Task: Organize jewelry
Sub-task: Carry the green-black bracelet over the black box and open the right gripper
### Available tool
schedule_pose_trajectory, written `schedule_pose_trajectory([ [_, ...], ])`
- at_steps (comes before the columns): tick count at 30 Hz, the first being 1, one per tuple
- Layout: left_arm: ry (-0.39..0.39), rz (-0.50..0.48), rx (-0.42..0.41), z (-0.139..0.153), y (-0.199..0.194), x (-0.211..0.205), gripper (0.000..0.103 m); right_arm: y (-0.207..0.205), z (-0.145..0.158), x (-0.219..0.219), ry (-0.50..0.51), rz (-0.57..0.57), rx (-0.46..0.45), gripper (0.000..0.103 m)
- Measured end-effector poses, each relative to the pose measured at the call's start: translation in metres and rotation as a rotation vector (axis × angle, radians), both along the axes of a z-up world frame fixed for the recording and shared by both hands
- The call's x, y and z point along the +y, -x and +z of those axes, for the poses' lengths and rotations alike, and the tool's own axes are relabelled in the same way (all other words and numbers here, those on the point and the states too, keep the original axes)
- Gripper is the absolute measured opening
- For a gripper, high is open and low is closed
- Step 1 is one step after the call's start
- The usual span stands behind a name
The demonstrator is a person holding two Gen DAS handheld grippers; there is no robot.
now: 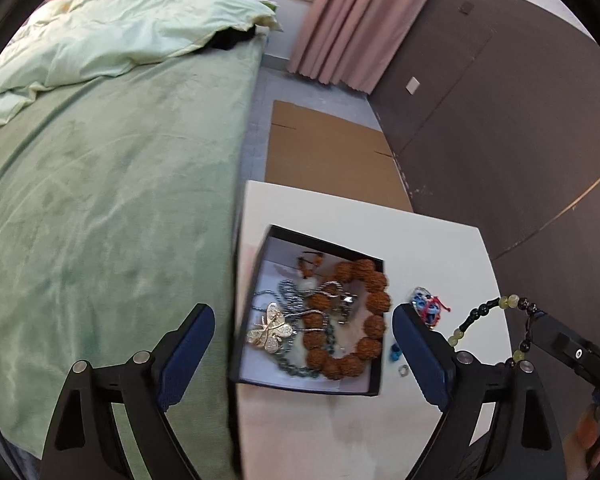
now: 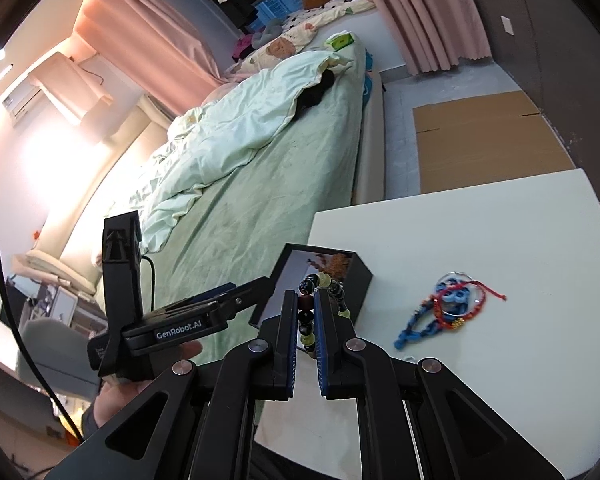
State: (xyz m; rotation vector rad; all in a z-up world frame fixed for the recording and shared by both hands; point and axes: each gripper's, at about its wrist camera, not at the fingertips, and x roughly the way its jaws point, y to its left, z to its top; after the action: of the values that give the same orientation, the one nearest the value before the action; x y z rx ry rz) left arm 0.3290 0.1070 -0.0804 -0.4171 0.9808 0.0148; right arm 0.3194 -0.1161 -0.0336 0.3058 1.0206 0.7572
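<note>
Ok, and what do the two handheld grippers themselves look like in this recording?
Both are matte black, with angular linkage arms joined by silver round pivots. The left gripper and right gripper carry blue ribbed pads on their fingers. The left's body is printed GenRobot.AI in white, with a black cable trailing behind it.

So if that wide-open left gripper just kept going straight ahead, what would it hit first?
Probably the jewelry in the black box: the left gripper points down at the brown bead bracelet, though depth is hard to judge.
</note>
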Motion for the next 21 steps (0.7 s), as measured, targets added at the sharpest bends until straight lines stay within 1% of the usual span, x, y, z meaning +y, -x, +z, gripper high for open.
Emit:
schedule_pose_trajectory([
  [6, 0.025, 0.061, -0.004, -0.001, 0.015, 0.029, 0.091, -0.004, 0.000, 0.027, 0.001, 0.043, 0.005, 0.009],
  [17, 0.026, 0.131, -0.021, 0.005, 0.040, 0.061, 0.091, -0.013, -0.004, 0.072, 0.003, 0.090, 0.004, 0.011],
  [18, 0.027, 0.134, -0.022, 0.006, 0.041, 0.062, 0.091, -0.013, -0.005, 0.073, 0.013, 0.094, 0.009, 0.014],
  [19, 0.027, 0.138, -0.023, 0.006, 0.043, 0.064, 0.091, -0.015, -0.008, 0.076, 0.024, 0.101, 0.027, 0.032],
  [20, 0.027, 0.140, -0.025, 0.006, 0.044, 0.064, 0.091, -0.016, -0.011, 0.077, 0.028, 0.102, 0.051, 0.054],
  [21, 0.029, 0.140, -0.029, 0.007, 0.045, 0.065, 0.091, -0.016, -0.012, 0.074, 0.022, 0.091, 0.055, 0.059],
])
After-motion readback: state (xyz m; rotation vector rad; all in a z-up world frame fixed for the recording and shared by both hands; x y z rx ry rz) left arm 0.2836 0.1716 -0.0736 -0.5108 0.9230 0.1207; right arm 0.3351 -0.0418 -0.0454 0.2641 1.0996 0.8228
